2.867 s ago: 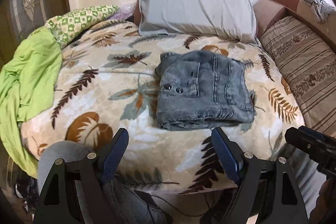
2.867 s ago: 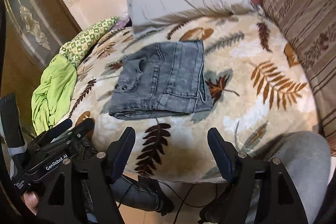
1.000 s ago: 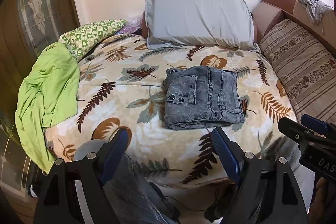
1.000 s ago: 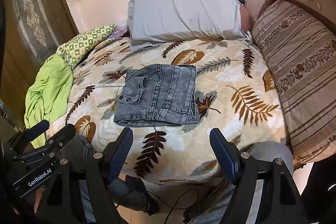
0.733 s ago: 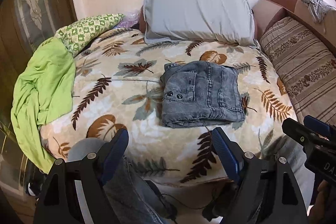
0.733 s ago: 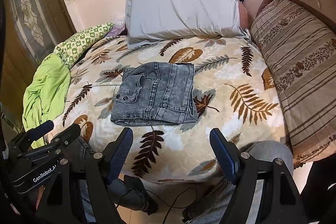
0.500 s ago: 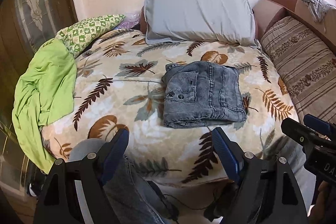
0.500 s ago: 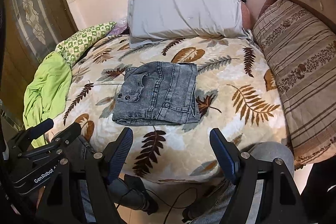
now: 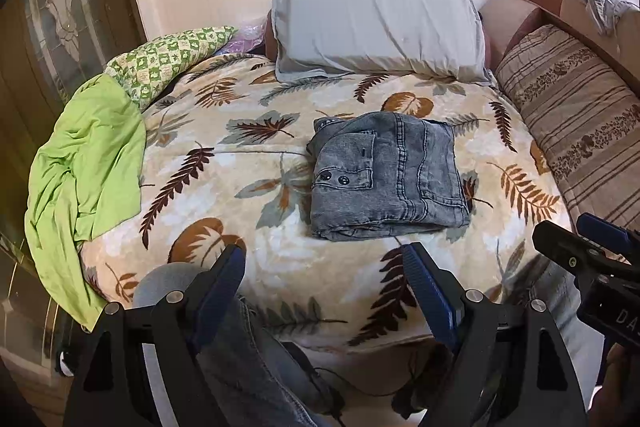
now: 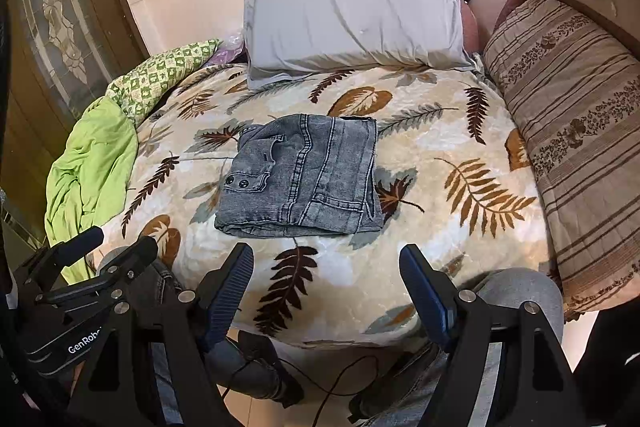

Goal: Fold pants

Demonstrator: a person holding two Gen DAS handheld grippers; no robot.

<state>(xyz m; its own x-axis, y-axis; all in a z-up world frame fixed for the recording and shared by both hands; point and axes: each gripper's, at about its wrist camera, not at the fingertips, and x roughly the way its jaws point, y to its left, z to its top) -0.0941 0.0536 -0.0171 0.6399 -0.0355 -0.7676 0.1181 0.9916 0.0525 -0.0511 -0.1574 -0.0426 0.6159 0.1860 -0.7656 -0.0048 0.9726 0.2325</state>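
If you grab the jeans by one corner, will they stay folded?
Probably not. The jeans are loose stacked layers, so they would likely flop open. Thick denim seams suggest some heft. On the fuzzy blanket they would likely drag, not slide.

A home bedroom. A bed (image 9: 248, 163) with a leaf-print blanket fills it. A grey pillow (image 9: 376, 27) lies at the bed's head, against the wall.

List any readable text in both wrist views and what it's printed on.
"GenRobo", cut off by the right gripper's finger in front, white print on the left gripper body, in the right wrist view.
"DA", cut off at the frame edge, faint print on the right gripper body, in the left wrist view.
Nothing readable on the folded jeans, the grey pillow or the leaf-print blanket.
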